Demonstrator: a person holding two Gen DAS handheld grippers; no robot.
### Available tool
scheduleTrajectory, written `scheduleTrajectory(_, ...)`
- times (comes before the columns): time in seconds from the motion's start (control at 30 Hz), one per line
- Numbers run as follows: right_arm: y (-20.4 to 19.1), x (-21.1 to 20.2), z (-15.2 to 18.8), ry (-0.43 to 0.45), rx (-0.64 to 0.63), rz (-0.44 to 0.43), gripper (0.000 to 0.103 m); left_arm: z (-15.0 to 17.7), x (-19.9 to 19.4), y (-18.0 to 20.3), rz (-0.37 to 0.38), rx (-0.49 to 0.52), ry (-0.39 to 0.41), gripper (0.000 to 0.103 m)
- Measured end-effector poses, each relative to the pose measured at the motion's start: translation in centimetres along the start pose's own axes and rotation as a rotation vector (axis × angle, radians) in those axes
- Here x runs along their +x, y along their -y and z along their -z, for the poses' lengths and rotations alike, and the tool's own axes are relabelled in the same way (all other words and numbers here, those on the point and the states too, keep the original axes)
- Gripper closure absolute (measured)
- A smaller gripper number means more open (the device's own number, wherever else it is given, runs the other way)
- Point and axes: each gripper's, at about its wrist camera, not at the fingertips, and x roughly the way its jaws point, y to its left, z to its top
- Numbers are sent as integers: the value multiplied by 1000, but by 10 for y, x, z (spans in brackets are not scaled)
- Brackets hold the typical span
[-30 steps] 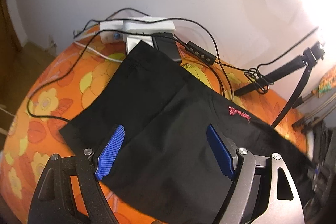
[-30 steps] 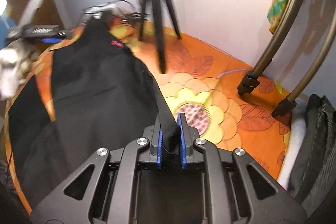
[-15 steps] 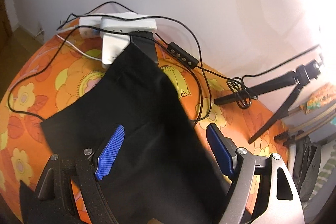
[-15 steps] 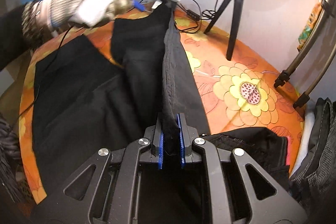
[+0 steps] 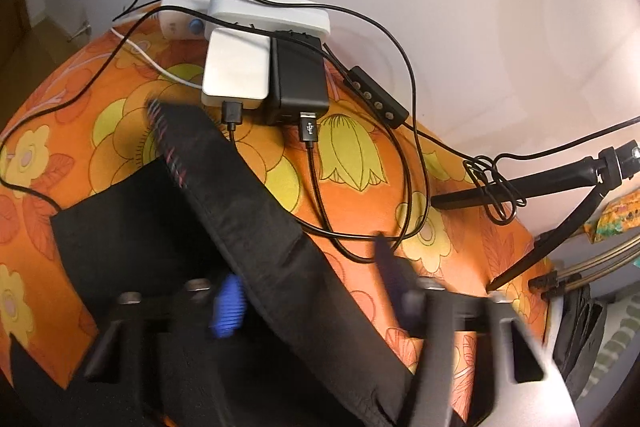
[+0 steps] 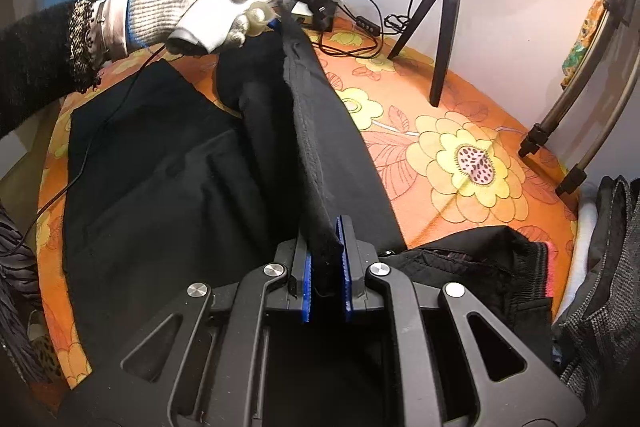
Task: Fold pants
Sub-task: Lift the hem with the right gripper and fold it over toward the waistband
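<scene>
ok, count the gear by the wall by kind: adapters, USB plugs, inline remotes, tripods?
Adapters: 2, white adapter and black adapter
USB plugs: 2, left USB plug and right USB plug
Inline remote: 1
Black tripod: 1
Total: 6

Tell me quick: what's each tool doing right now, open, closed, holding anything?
Left tool: open, fingers spread wide either side of the raised pants edge, not clamped; image blurred.
Right tool: closed on the pants' lifted edge, pads pinching the fabric.
</scene>
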Motion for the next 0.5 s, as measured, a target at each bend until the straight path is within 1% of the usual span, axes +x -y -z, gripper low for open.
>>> scheduleTrajectory(0.07,1,-2,0,5,7,2,91,1,0,-8,13,-11,3,78)
scheduleTrajectory(0.1,1,-2,0,7,8,3,91,2,0,-11,19,-14,8,81)
scheduleTrajectory(0.13,2,-2,0,7,9,4,91,3,-1,-14,26,-11,15,89)
scheduleTrajectory(0.17,2,-2,0,7,10,7,91,6,-3,-15,31,4,27,93)
scheduleTrajectory(0.23,3,-2,0,8,9,11,91,7,-7,-15,25,36,50,97)
scheduleTrajectory(0.27,2,-3,0,9,10,14,91,9,-9,-17,27,47,61,97)
scheduleTrajectory(0.37,3,-5,-2,15,20,23,91,8,-16,-20,53,33,81,99)
scheduleTrajectory(0.5,6,-14,-7,28,23,47,91,10,-38,-18,66,62,120,100)
